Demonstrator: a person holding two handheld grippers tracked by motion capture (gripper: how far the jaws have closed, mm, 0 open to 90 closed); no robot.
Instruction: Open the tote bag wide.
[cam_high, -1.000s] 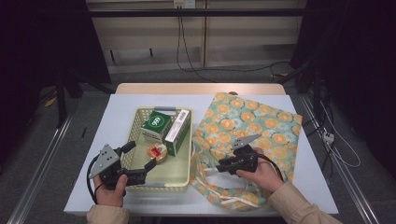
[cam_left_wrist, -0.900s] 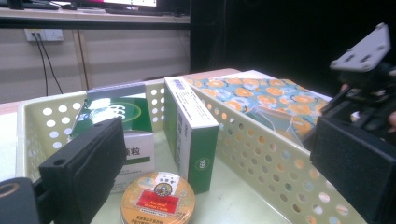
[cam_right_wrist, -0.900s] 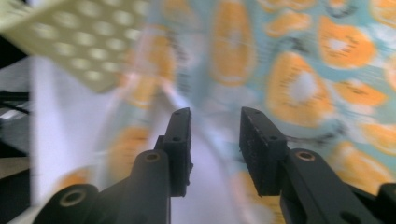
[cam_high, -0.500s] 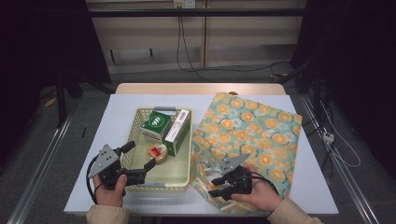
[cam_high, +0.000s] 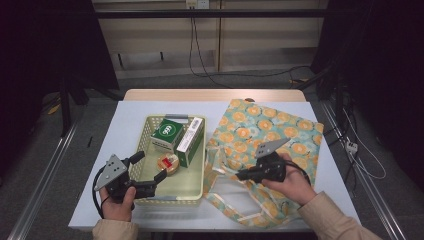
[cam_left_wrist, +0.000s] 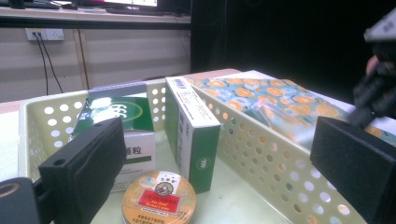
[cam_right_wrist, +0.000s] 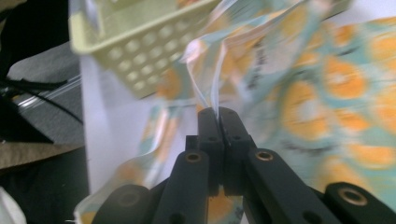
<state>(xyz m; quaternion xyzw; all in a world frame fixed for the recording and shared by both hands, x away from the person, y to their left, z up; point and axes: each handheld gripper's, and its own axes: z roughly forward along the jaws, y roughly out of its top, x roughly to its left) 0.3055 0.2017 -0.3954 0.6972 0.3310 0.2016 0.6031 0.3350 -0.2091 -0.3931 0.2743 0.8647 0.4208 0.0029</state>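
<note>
1. While the left tool (cam_high: 150, 171) hangs wide open over the near end of the yellow basket (cam_high: 192, 186), nothing sits between its jaws; the left gripper view shows the two black pads well apart, one at each lower corner.
2. Just ahead of that tool, inside the basket, lies a round tin (cam_left_wrist: 159, 199) with a red label. Beyond the tin stand a green-and-white box (cam_left_wrist: 122, 122) and, beside it, a narrow green-edged carton (cam_left_wrist: 192, 125).
3. Right tool (cam_high: 241, 175): jaws have just been closing and now stand pressed together on a thin fold of the floral bag (cam_high: 272, 130), pinched at the bag's edge next to the basket.
4. In the right gripper view, the clamped fabric (cam_right_wrist: 211, 88) rises from the jaw tips; the basket's perforated wall lies beyond it, up and to the left.
5. The rest of the bag spreads flat on the white bench (cam_high: 125, 120), behind and to the right of the right tool.
</note>
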